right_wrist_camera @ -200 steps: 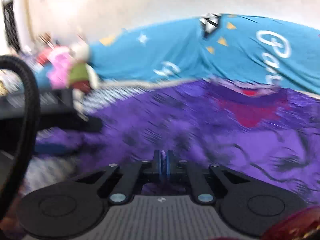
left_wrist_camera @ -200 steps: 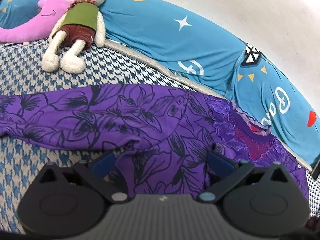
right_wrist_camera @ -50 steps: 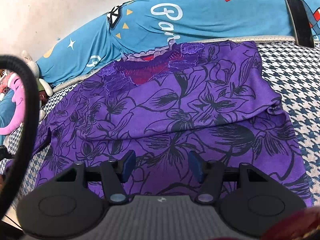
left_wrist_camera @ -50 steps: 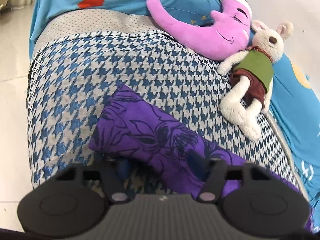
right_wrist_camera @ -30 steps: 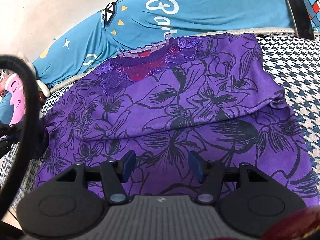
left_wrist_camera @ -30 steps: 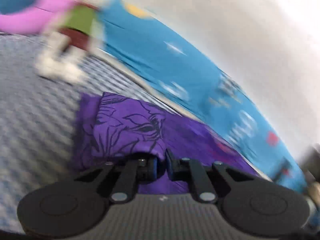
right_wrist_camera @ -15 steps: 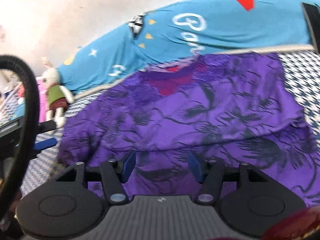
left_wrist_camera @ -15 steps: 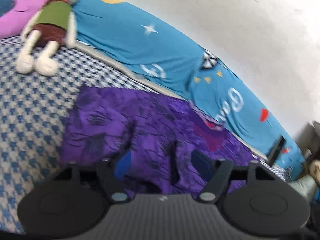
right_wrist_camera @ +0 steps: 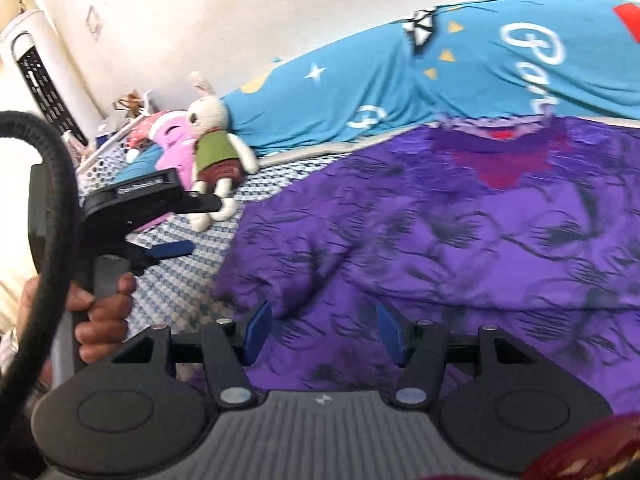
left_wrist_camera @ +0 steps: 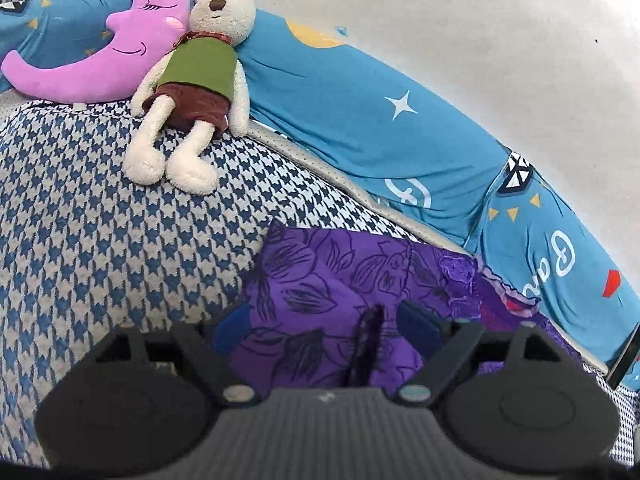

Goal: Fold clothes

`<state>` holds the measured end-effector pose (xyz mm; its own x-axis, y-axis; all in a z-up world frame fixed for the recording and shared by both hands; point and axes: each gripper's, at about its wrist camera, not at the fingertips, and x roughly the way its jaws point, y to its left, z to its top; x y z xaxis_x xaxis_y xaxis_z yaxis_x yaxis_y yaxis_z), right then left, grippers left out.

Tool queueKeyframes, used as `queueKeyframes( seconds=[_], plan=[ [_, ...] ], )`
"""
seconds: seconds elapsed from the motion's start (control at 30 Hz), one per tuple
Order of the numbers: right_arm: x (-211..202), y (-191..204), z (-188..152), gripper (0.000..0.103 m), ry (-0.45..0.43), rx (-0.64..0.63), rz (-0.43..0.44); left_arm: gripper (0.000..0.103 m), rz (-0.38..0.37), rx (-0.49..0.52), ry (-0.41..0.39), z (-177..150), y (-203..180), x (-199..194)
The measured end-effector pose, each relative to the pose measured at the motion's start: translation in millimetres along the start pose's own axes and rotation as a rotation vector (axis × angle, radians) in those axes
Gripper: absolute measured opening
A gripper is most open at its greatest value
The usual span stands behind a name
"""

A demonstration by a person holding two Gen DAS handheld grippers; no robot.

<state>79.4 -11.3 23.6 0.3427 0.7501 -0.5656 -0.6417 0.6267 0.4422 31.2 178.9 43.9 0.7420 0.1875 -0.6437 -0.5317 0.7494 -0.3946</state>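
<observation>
A purple top with black flower print [right_wrist_camera: 460, 240] lies flat on the houndstooth bedcover [left_wrist_camera: 100, 232], its red-lined neckline [right_wrist_camera: 504, 164] toward the back. The left sleeve is folded in over the body, so the left side ends in a straight fold [left_wrist_camera: 276, 264]. My left gripper [left_wrist_camera: 324, 328] is open low over that folded part, with a small raised crease [left_wrist_camera: 368, 340] between its pads. It also shows in the right wrist view, where the left gripper [right_wrist_camera: 196, 226] is held by a hand [right_wrist_camera: 100, 312]. My right gripper [right_wrist_camera: 324, 332] is open over the front hem, holding nothing.
A blue printed quilt [left_wrist_camera: 360, 128] runs along the wall behind the top. A plush rabbit [left_wrist_camera: 192, 80] and a pink moon pillow [left_wrist_camera: 120, 52] lie at the back left. A white tower appliance [right_wrist_camera: 44, 68] stands past the bed's left end. A dark phone [left_wrist_camera: 624, 352] lies at the right.
The left gripper was shut on the sleeve end, carried it over the body, then opened and let it go. The right gripper stayed open and swung toward the top's left side.
</observation>
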Motion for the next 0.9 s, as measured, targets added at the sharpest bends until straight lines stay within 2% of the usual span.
queueKeyframes(
  seconds=[0.3,0.53,0.63,0.83,0.9],
  plan=[
    [55,2,24,0.058,0.001,0.049,0.035,0.088,0.012,-0.006,-0.007,0,7,1],
    [94,-10,25,0.058,0.033,0.093,0.03,0.09,0.009,-0.029,0.007,-2,14,1],
    [105,-14,23,0.058,0.059,0.098,-0.009,0.091,0.015,-0.04,0.011,-3,16,2],
    [113,-16,22,0.058,0.026,0.103,0.036,0.091,0.033,-0.052,0.019,-7,20,5],
    [115,-16,22,0.052,0.015,0.106,0.053,0.091,0.04,-0.063,0.019,-8,21,5]
  ],
)
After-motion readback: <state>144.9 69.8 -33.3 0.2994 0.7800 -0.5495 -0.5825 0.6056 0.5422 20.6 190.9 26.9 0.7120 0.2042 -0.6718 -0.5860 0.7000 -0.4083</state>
